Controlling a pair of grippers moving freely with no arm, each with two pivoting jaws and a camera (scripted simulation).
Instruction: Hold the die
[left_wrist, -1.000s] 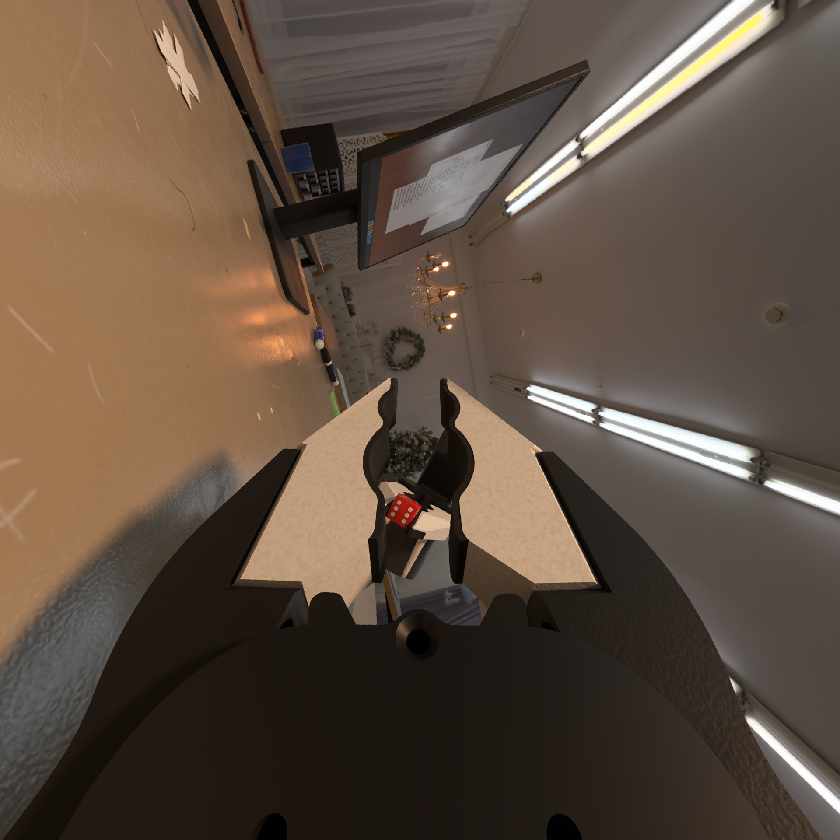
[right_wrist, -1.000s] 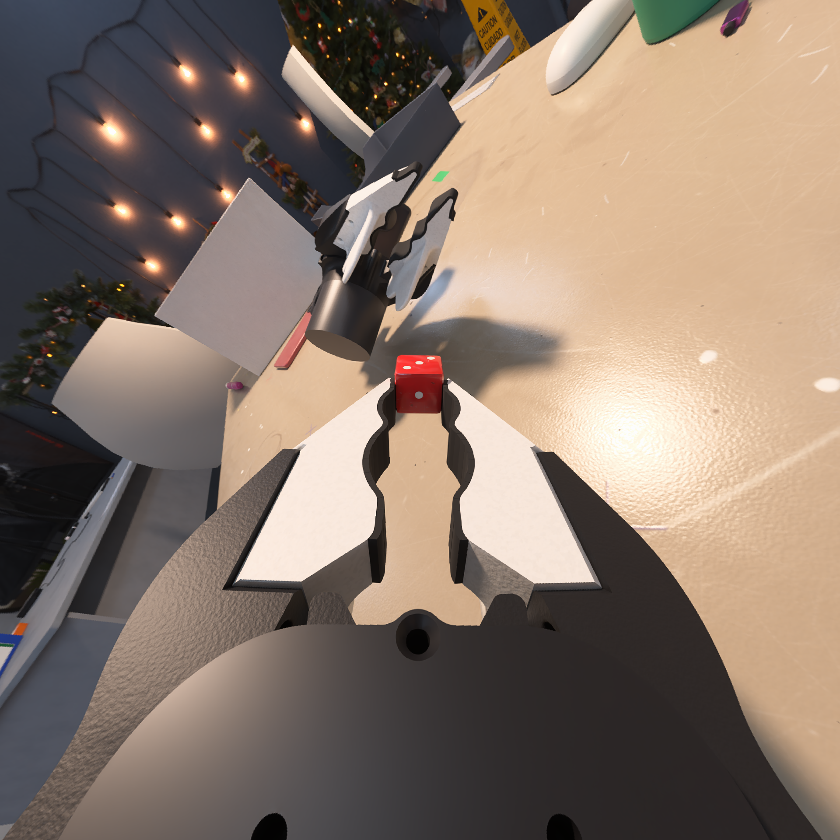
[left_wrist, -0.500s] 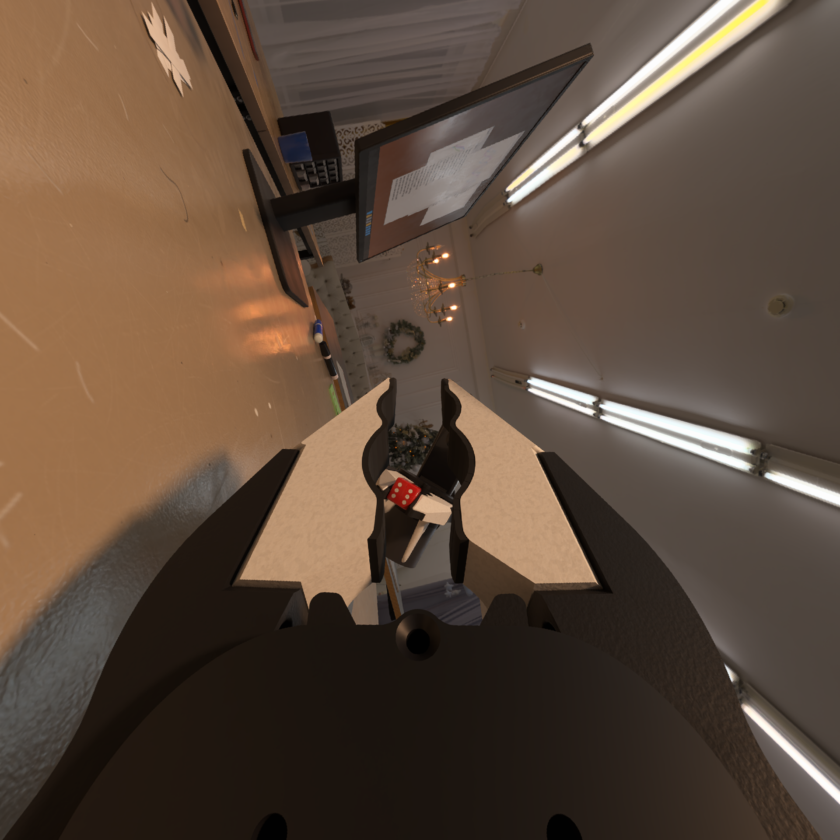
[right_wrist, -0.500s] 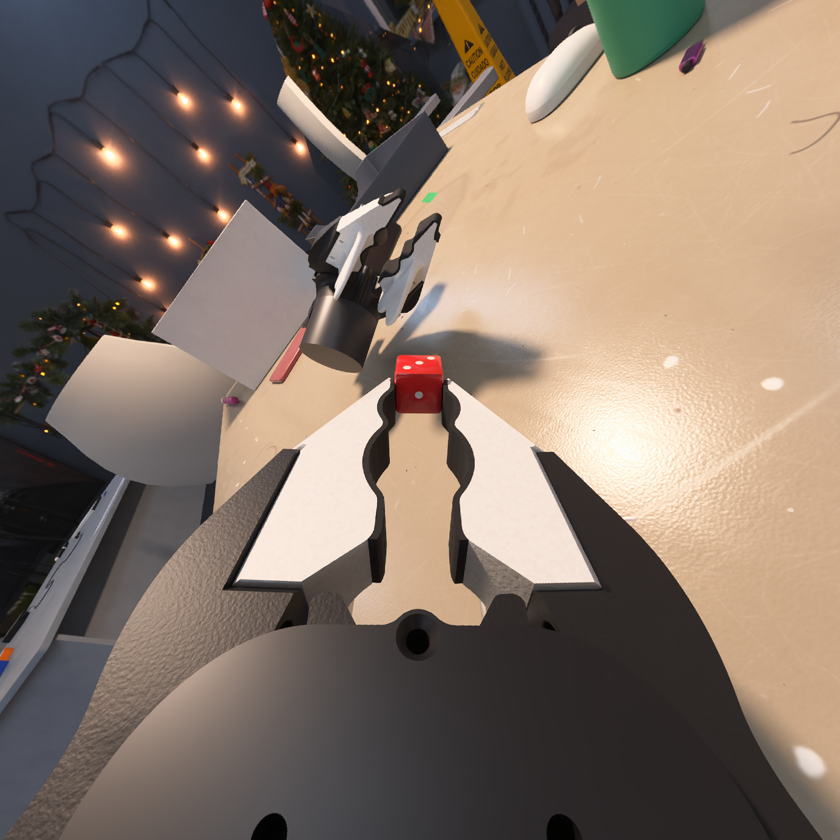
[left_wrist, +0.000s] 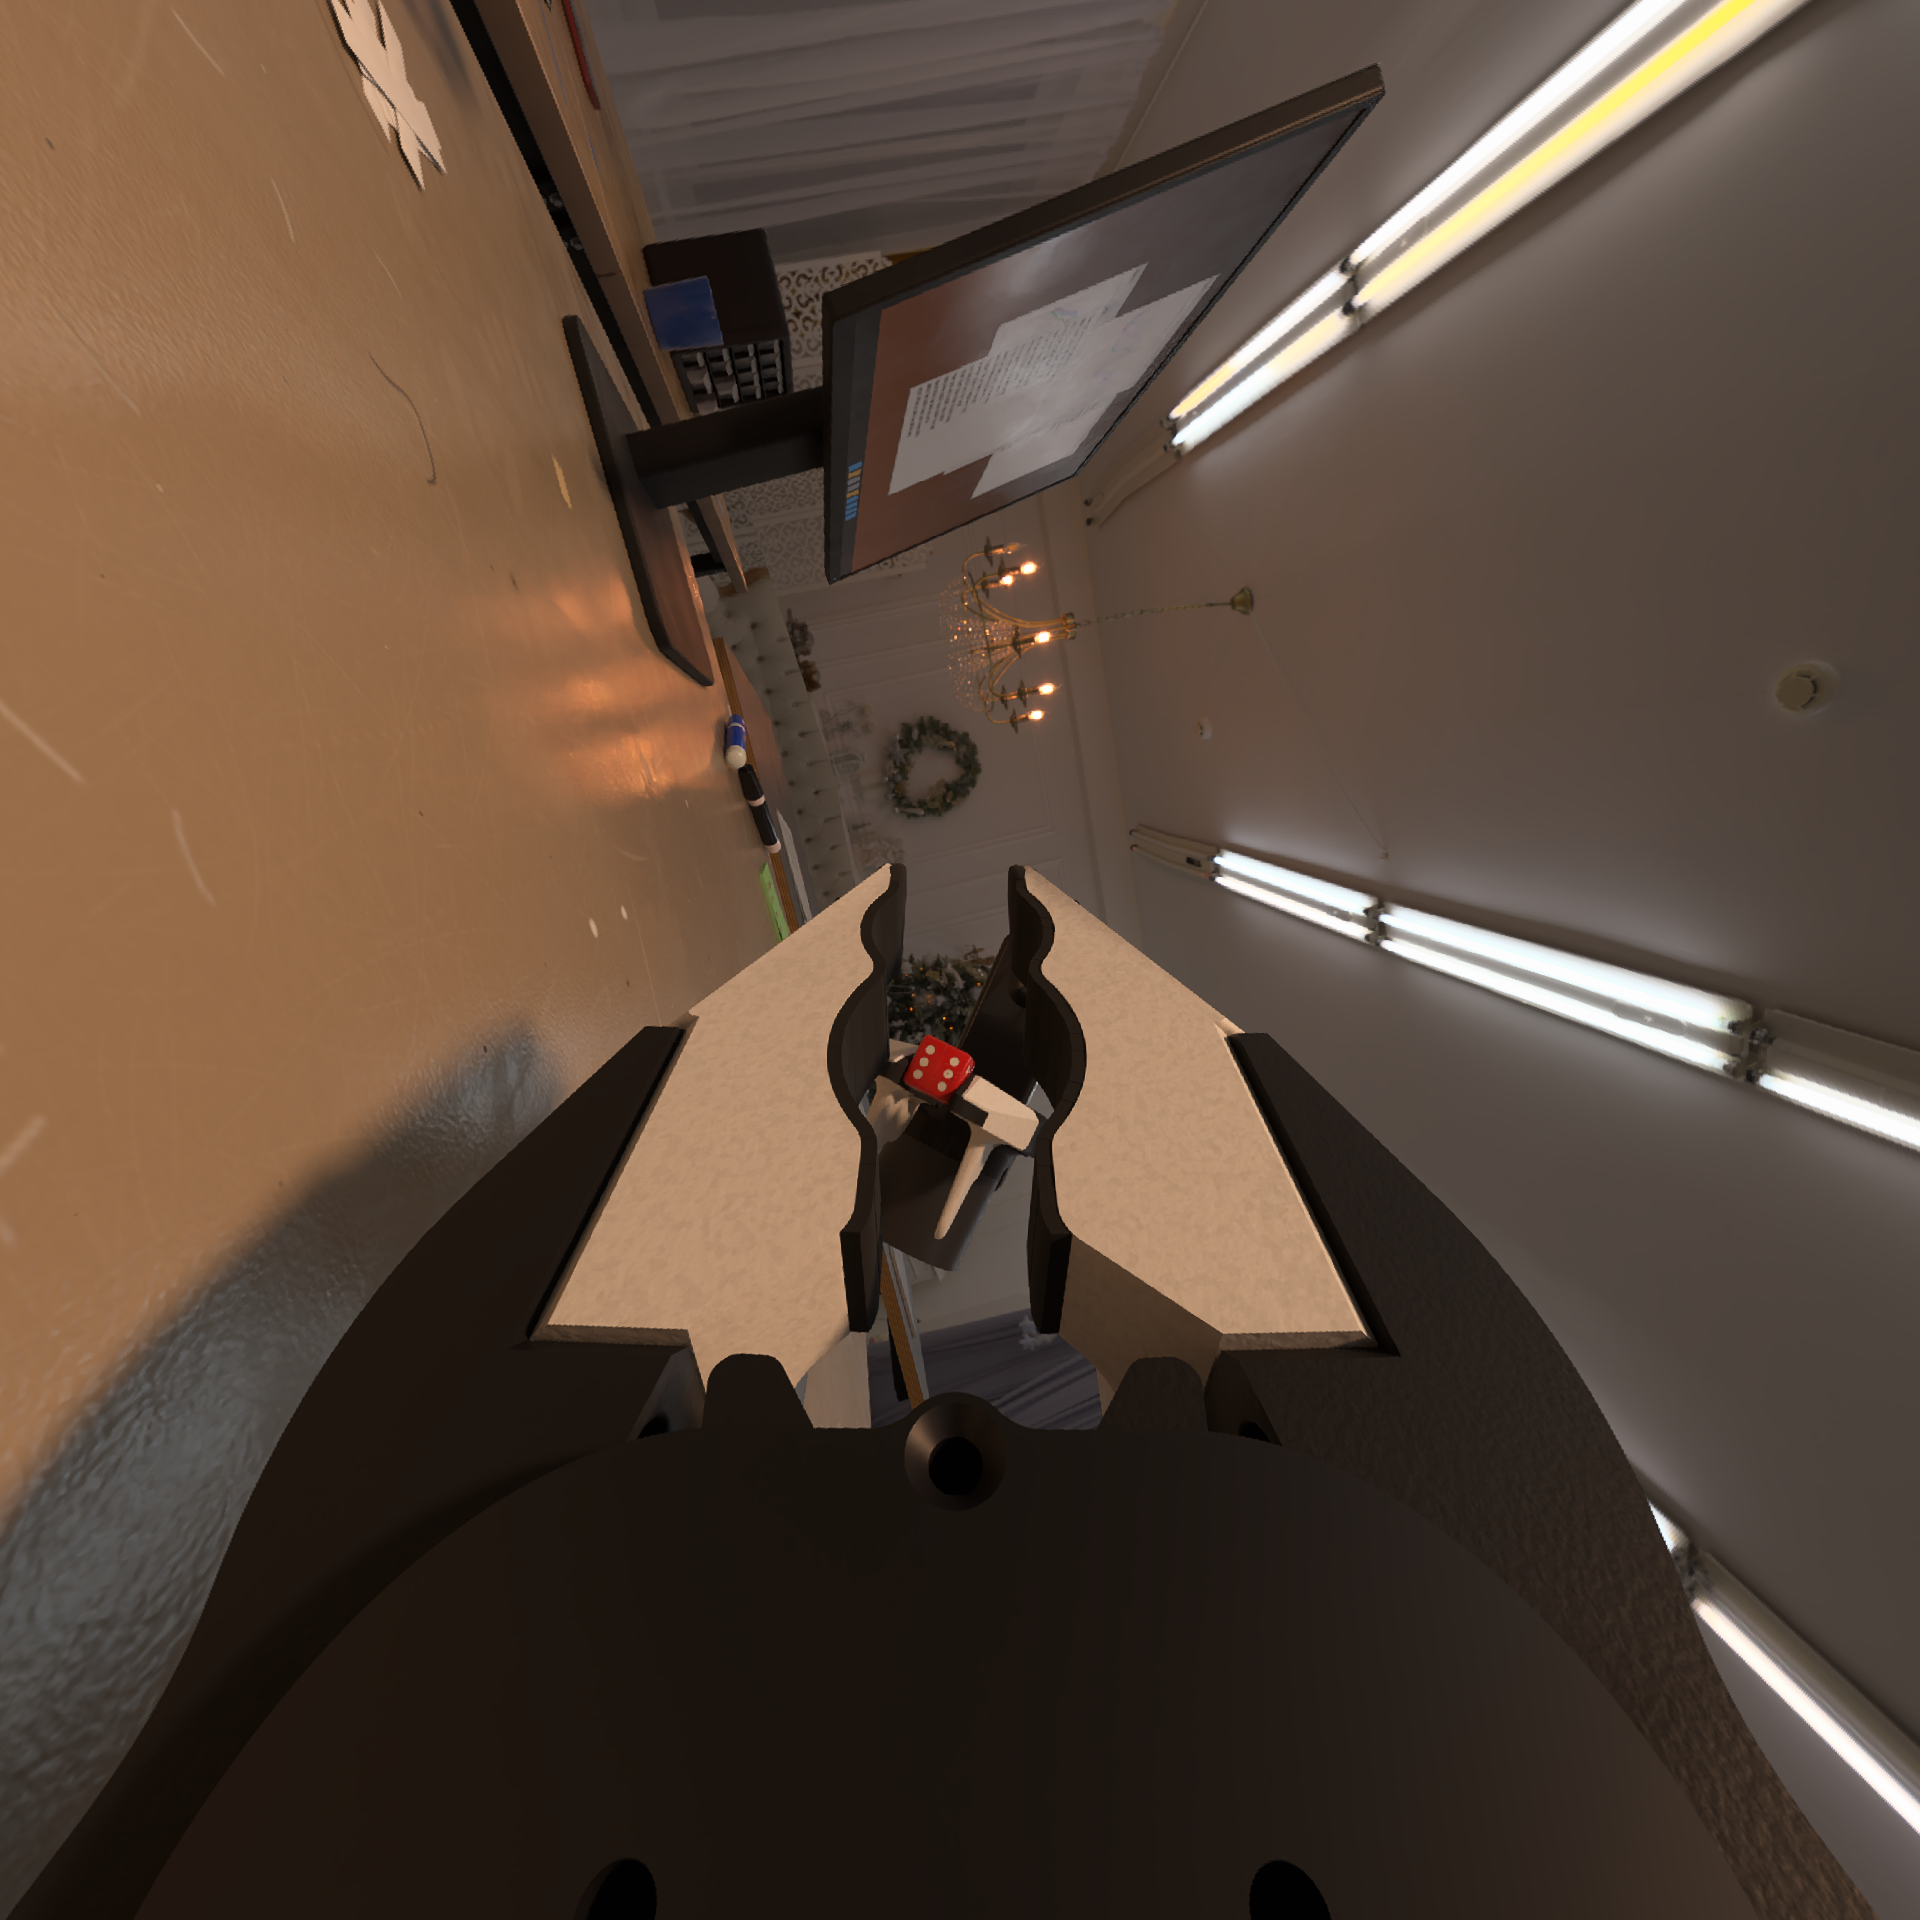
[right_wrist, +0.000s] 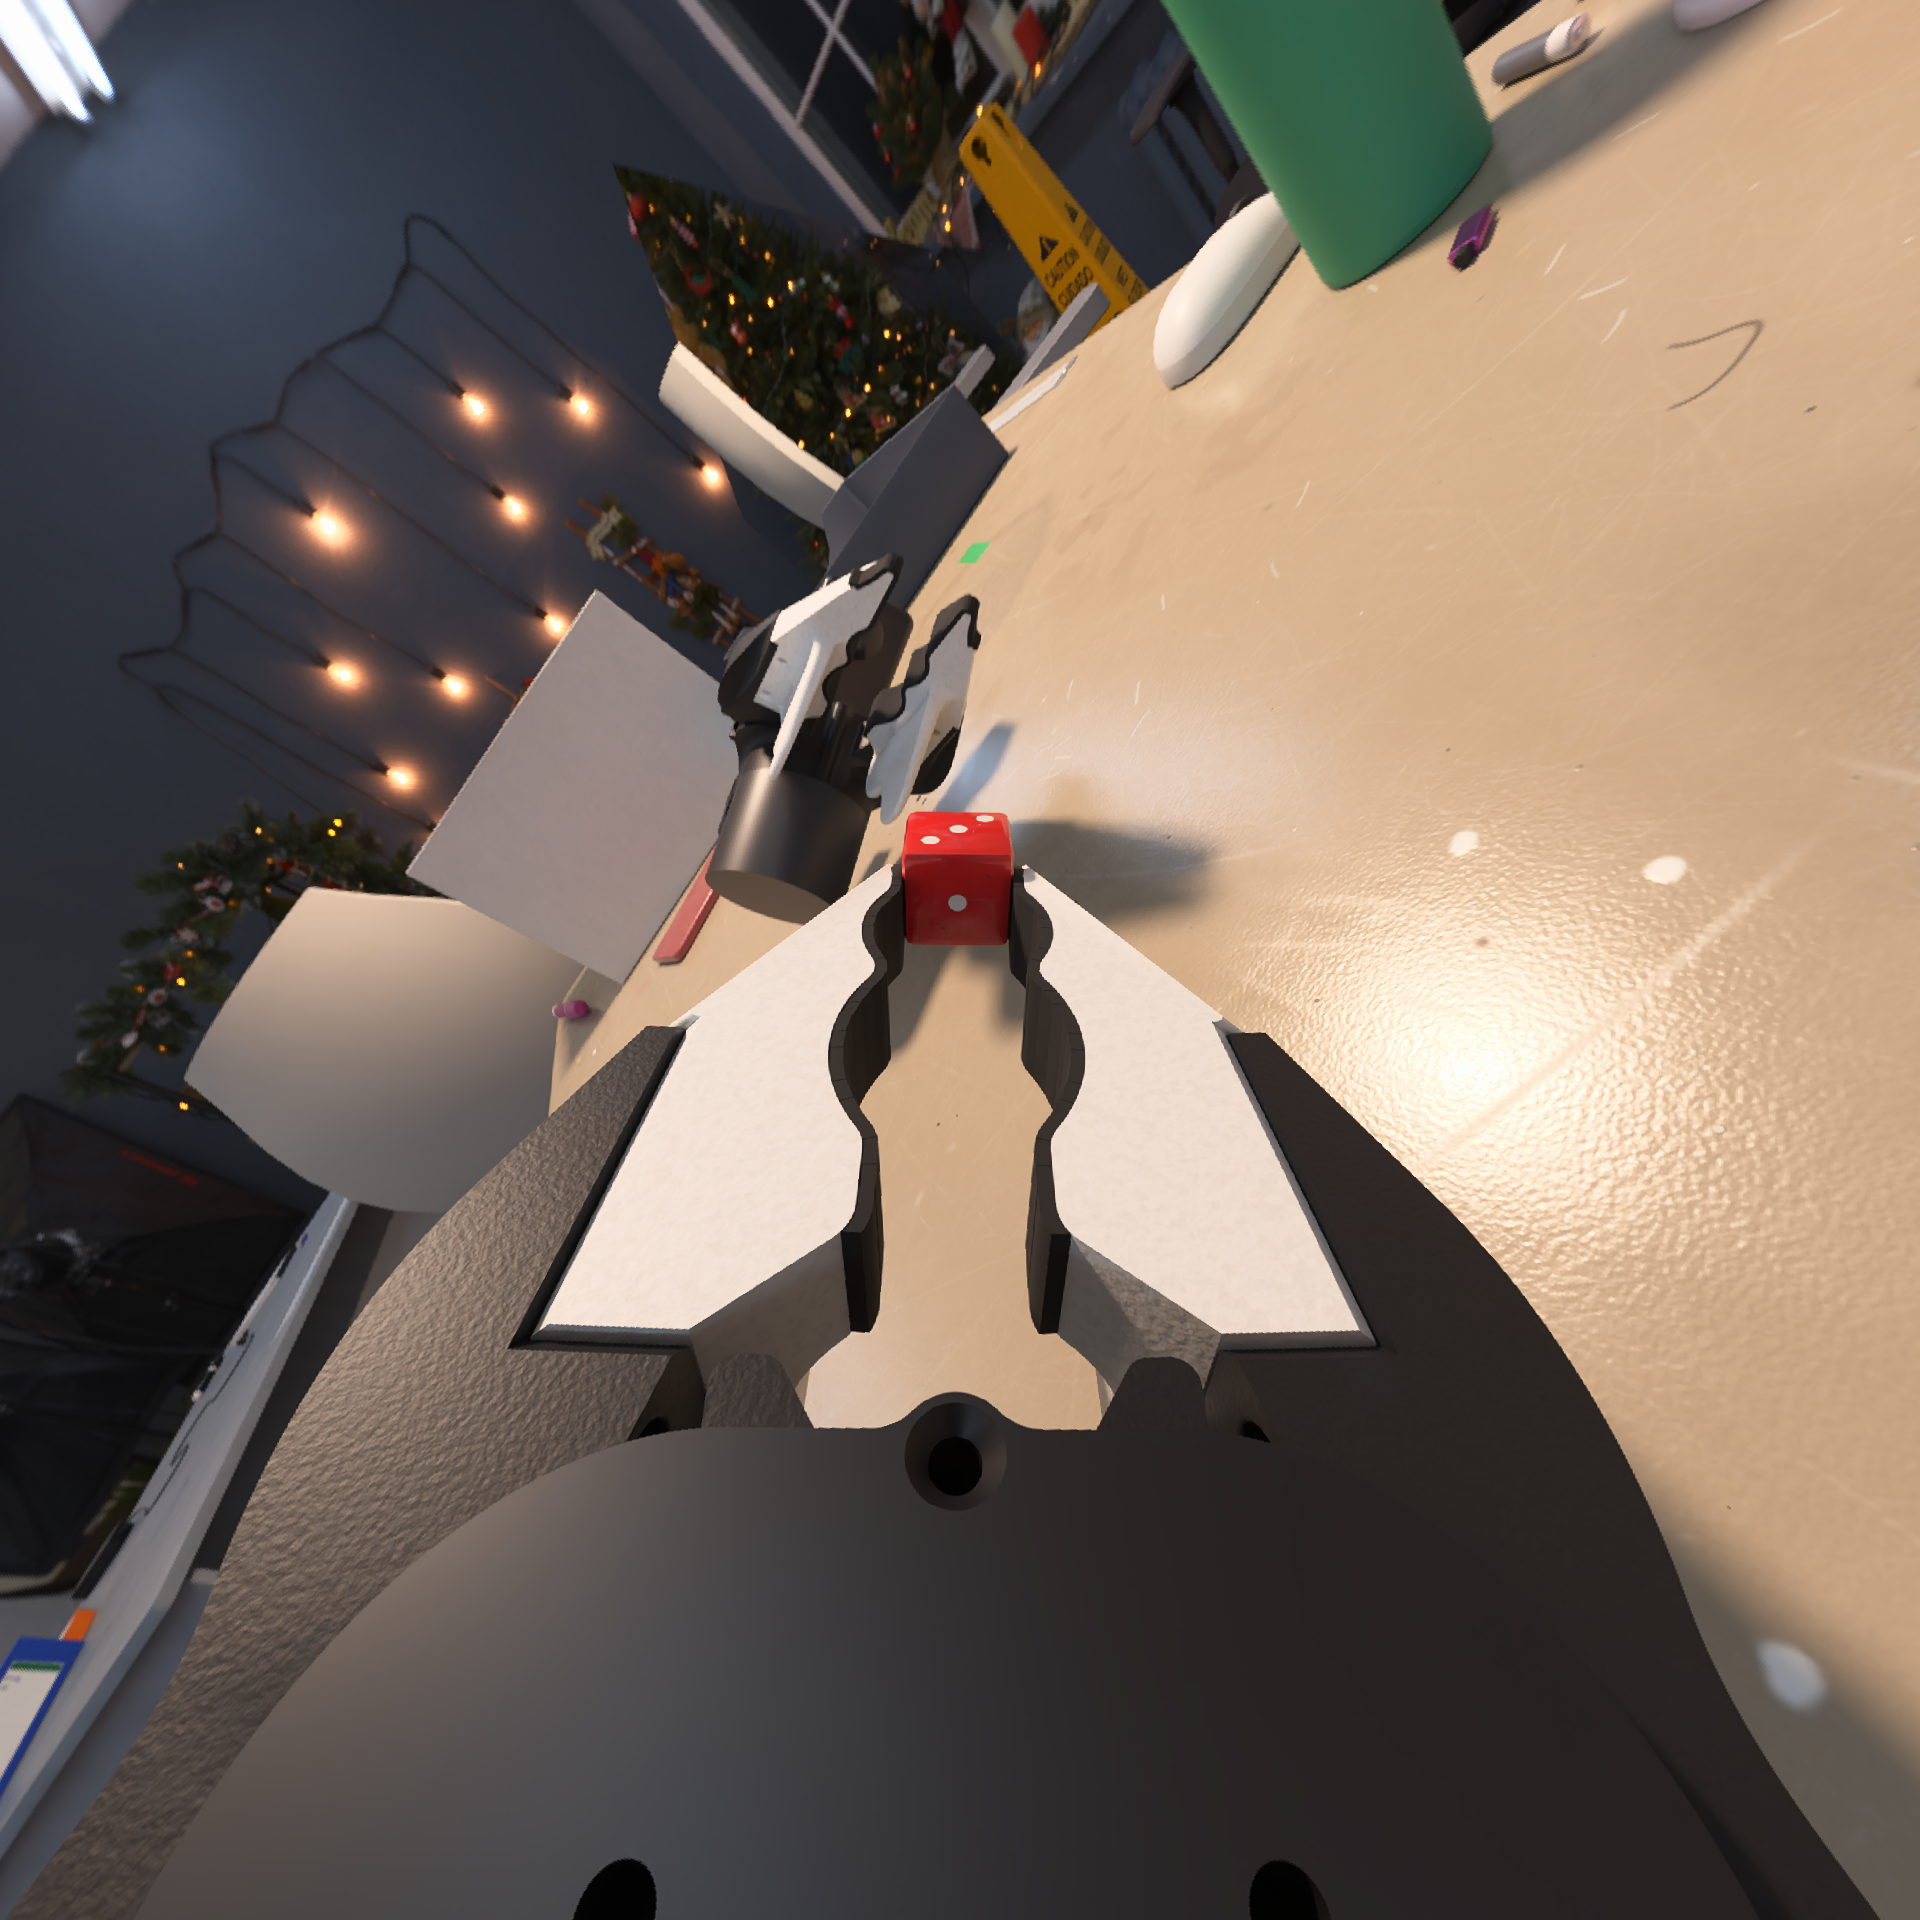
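Left wrist view: the left gripper (left_wrist: 956, 894), tips apart and empty, frames the glossy red die (left_wrist: 936, 1067), now tilted higher in the right gripper's hold.

Right wrist view: more green cup (right_wrist: 1340, 125) shows now; the right gripper (right_wrist: 956, 904) clamps the die (right_wrist: 956, 878) above the scuffed tan table (right_wrist: 1455, 779).

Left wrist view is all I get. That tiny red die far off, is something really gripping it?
Observer: Yes. The right wrist view shows the die pinched at the very tips of the right gripper, with one of its jaws on each side.
Operator: What spots show from there?
Observer: Three white pips on its upper face.
Operator: Anything else around?
Observer: A green cup stands farther off on the table, with a white rounded object beside it.
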